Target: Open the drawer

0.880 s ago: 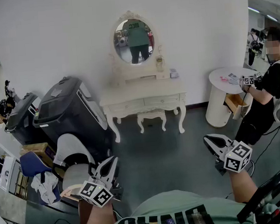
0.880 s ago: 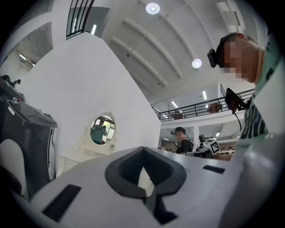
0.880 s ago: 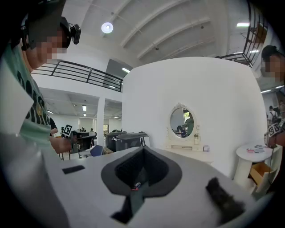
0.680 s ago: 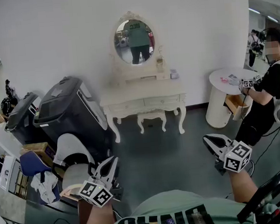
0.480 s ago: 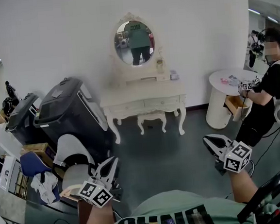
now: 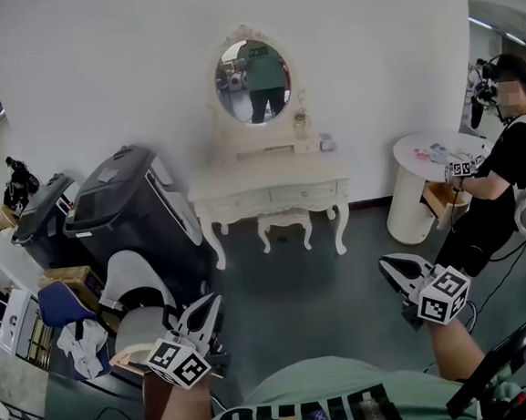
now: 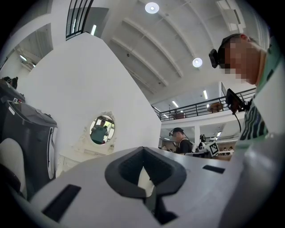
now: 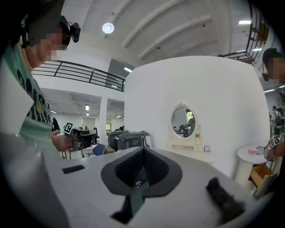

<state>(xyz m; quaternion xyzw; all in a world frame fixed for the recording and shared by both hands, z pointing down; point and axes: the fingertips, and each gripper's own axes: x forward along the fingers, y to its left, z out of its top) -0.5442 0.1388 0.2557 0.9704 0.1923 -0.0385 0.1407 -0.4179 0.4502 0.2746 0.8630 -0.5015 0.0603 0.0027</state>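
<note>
Your left tongs (image 6: 209,308) and right tongs (image 6: 394,268) are shut; the 2 hold nothing. The drawer (image 6: 305,191) sits far ahead, between them. Shut tongs could just bump it, not grab it.

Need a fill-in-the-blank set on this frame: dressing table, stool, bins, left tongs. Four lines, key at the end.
1. The mirror above the dressing table is ___ in shape.
2. The stool is tucked ___ the dressing table.
3. The left tongs are ___ and hold nothing.
4. In the head view, the black bins stand on the dressing table's ___ side.

Missing words: oval; under; shut; left.
</note>
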